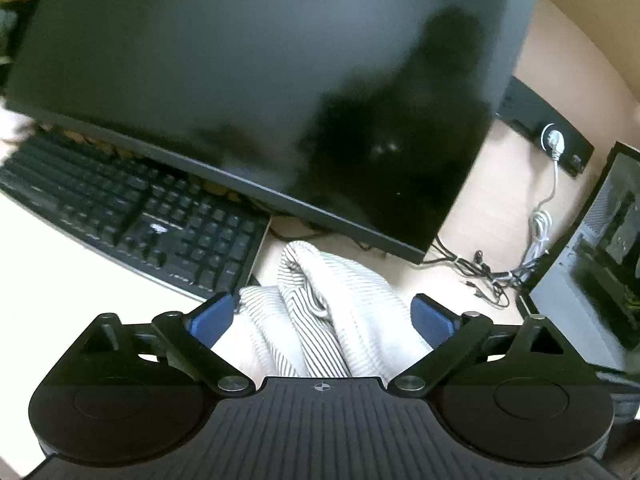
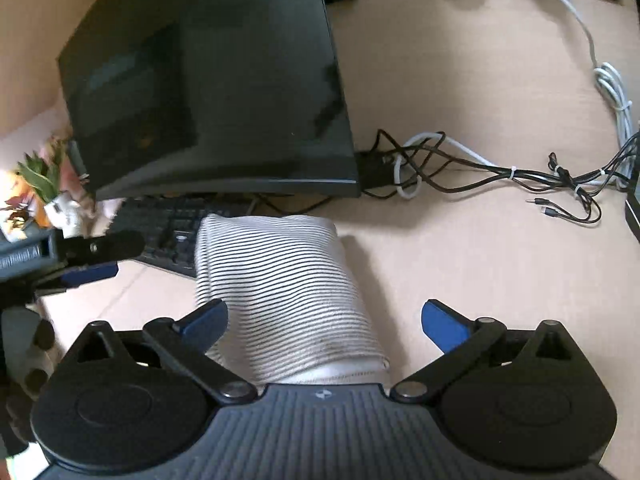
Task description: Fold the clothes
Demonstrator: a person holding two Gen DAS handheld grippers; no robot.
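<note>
While both pairs of tongs hang over the desk (image 2: 460, 92), a white garment with thin dark stripes (image 2: 280, 280) lies folded into a compact bundle on the pale wood, just in front of the monitor (image 2: 212, 92) and with its far left corner lapping over the near edge of the black keyboard (image 2: 168, 232).

The right gripper (image 2: 324, 320) stands wide open, its blue pads (image 2: 444, 326) apart on either side of the bundle's near end; whether they touch the cloth cannot be told. The left gripper (image 1: 322, 316) is likewise spread open, and from its own camera the garment (image 1: 340, 308) shows as looser rolls and folds between the blue pads (image 1: 212, 316), clamped by neither. In the right wrist view the left gripper (image 2: 86, 258) reaches in from the left edge, beside the bundle but apart from it.

To the right of the monitor, a tangle of black and white cables (image 2: 500, 172) trails across the desk. A computer case (image 1: 592, 276) stands at the right edge of the left wrist view; its contents are too blurred to tell. At the far left of the right wrist view sit some flowers (image 2: 40, 184), their holder unclear.
</note>
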